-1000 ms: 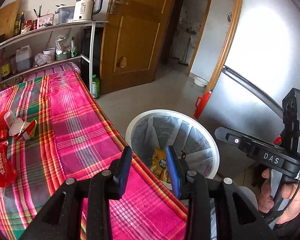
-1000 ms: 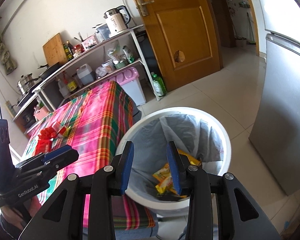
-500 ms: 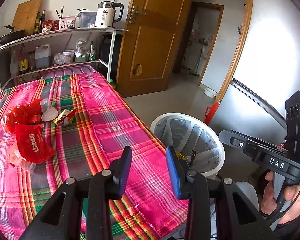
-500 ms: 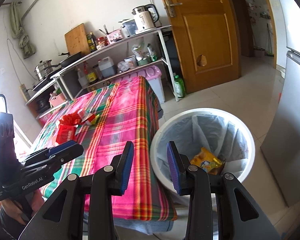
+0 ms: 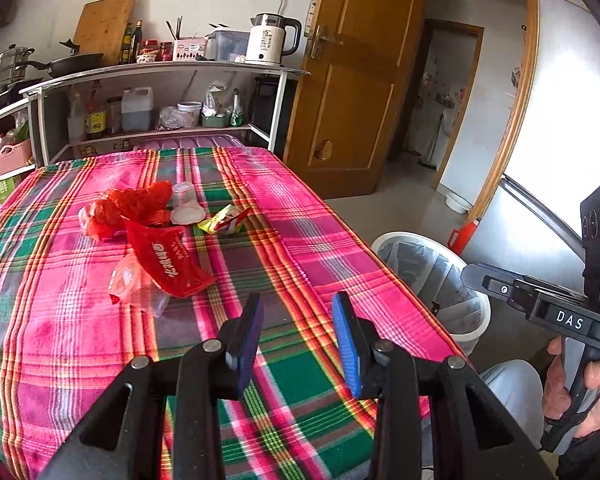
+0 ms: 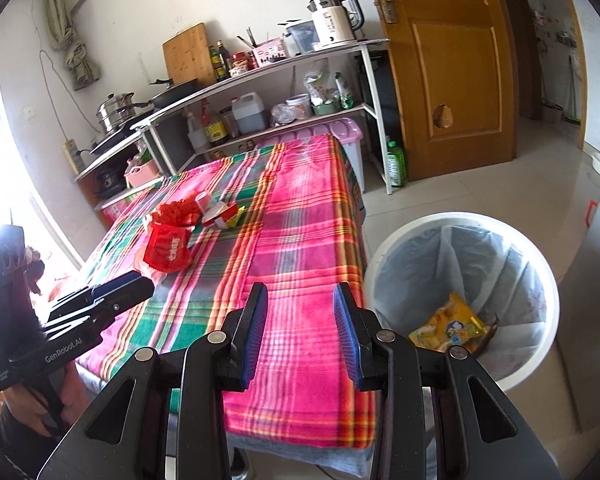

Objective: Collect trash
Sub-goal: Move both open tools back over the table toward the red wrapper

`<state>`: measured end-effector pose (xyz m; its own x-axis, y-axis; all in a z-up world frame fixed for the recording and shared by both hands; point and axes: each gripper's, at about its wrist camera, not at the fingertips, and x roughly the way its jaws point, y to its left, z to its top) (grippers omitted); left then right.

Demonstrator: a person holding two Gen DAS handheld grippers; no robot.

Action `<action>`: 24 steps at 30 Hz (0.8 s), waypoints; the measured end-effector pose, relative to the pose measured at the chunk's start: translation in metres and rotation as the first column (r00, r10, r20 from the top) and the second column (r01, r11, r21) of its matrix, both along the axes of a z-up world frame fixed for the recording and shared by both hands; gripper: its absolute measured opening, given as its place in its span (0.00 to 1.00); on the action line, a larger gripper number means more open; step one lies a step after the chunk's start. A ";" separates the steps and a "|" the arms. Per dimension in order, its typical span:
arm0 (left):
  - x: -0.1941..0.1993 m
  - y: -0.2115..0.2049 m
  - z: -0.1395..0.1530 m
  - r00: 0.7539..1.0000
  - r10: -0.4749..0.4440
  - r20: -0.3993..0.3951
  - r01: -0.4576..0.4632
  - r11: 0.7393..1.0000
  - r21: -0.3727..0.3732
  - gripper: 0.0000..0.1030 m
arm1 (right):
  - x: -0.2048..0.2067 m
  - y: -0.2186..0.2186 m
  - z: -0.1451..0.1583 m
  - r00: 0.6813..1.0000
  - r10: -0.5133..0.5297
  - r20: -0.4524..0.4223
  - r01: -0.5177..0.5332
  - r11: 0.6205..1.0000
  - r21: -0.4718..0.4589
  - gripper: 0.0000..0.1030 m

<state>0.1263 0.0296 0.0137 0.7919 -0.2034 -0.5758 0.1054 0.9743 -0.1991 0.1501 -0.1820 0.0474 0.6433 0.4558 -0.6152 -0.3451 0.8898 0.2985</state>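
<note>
— So, where do your claws stand?
— Your left claw (image 5: pixel 297 322) hangs over the plaid surface (image 5: pixel 300 240), pads apart, nothing between them. Your right claw (image 6: pixel 300 316) is the same: parted and empty, above the surface's near edge.
— And the trash?
— A heap near the middle of the surface: red plastic bags (image 5: pixel 156 240), a clear cup (image 5: pixel 184 196), a yellow-and-red wrapper (image 5: pixel 226 220). The white bin (image 6: pixel 464 292) sits on the floor just beside the surface, lined, with a yellow packet (image 6: pixel 448 326) inside.
</note>
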 end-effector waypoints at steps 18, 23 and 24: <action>-0.002 0.085 -0.008 0.978 0.208 0.003 -0.208 0.978 0.009 0.53 | 0.021 0.061 -0.007 0.992 0.122 -0.030 -0.122 0.992 -0.004 0.34; 0.002 0.097 -0.014 0.973 0.231 -0.012 -0.230 0.973 0.015 0.57 | 0.030 0.078 -0.011 0.988 0.148 -0.040 -0.148 0.989 -0.002 0.34; 0.003 0.099 -0.015 0.972 0.233 -0.015 -0.233 0.972 0.015 0.57 | 0.033 0.081 -0.011 0.987 0.153 -0.044 -0.154 0.988 -0.001 0.34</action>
<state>0.1292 0.1287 -0.0016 0.8073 -0.0068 -0.5902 -0.1281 0.9741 -0.1865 0.1827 -0.1006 0.0360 0.5383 0.5446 -0.6431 -0.4644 0.8285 0.3129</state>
